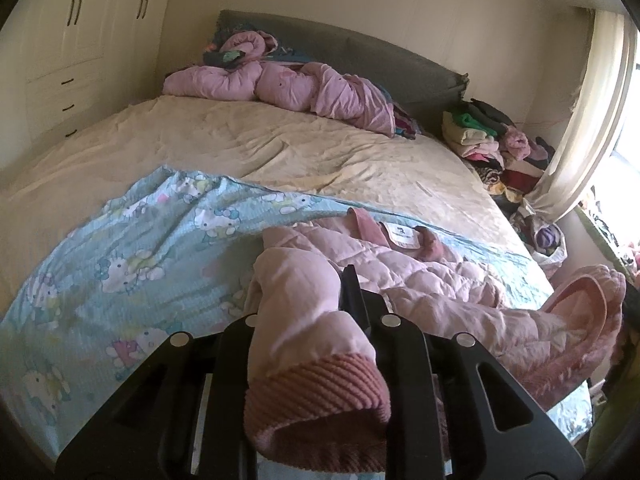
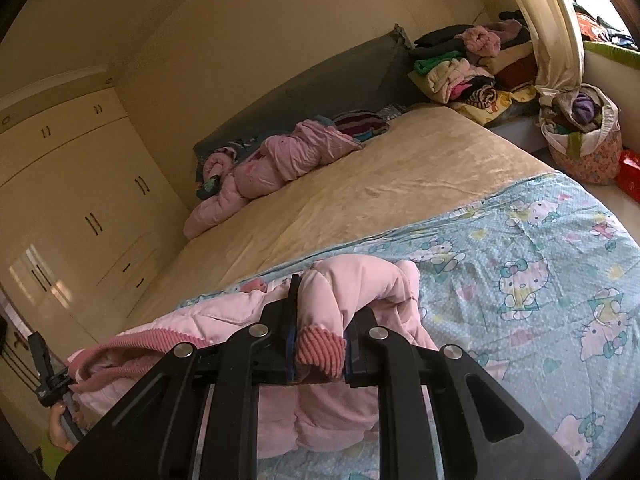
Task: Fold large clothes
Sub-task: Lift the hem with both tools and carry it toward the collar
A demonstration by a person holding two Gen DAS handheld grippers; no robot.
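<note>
A pale pink quilted jacket [image 1: 432,276] with darker ribbed cuffs lies on a blue cartoon-print sheet [image 1: 132,248] at the near end of the bed. My left gripper [image 1: 320,300] is shut on one sleeve, its ribbed cuff [image 1: 320,396] hanging toward the camera. My right gripper [image 2: 320,308] is shut on the other sleeve near its ribbed cuff [image 2: 320,350], held just above the blue sheet [image 2: 540,280]. The jacket body [image 2: 224,316] spreads to the left in the right wrist view.
A beige bedspread [image 1: 280,148] covers the far bed. A crumpled pink duvet [image 1: 288,84] lies by the grey headboard. Piles of clothes [image 1: 492,140] and a filled bag [image 2: 584,136] stand beside the bed near the curtain. Wardrobes [image 2: 80,184] line the wall.
</note>
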